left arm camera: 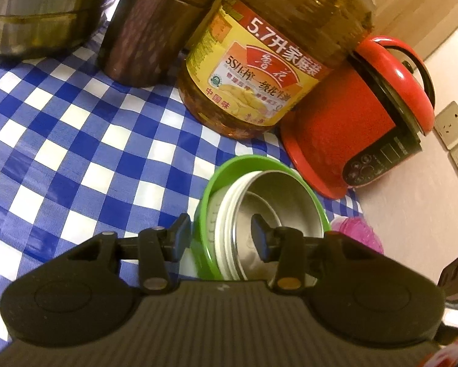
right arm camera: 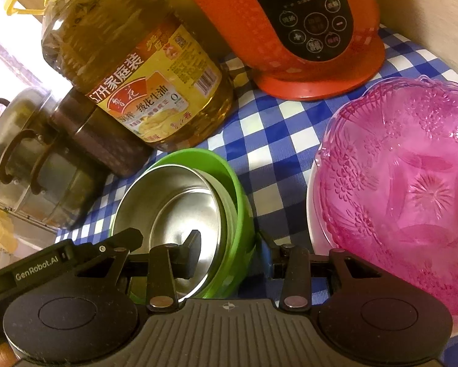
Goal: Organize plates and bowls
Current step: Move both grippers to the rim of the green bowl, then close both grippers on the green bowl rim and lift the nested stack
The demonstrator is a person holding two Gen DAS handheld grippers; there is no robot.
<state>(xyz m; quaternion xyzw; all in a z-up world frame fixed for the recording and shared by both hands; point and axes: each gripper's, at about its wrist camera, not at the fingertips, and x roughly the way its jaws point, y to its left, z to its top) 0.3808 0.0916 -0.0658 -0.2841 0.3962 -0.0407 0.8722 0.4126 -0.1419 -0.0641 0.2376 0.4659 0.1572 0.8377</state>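
Observation:
A green bowl (left arm camera: 259, 160) (right arm camera: 198, 156) holds a nested steel bowl (left arm camera: 284, 189) (right arm camera: 155, 189), with white rims (left arm camera: 225, 214) showing between them. The stack is over the blue-and-white checked cloth (left arm camera: 76, 153). My left gripper (left arm camera: 221, 235) straddles the stack's left wall, one finger outside the green rim and one inside the steel bowl, pressed on it. My right gripper (right arm camera: 229, 255) clamps the opposite wall the same way, with its left finger in the steel bowl. Whether the stack rests on the cloth is hidden. A pink patterned plastic bowl (right arm camera: 412, 183) (left arm camera: 360, 232) sits just right of the stack.
Behind the stack stand a large oil jug (left arm camera: 259, 76) (right arm camera: 137, 76), a red electric cooker (left arm camera: 351, 122) (right arm camera: 290, 30), a dark canister (left arm camera: 146, 30) (right arm camera: 100, 140) and a steel pot (left arm camera: 30, 15) (right arm camera: 20, 153). Wall sockets (left arm camera: 452, 125) are on the right wall.

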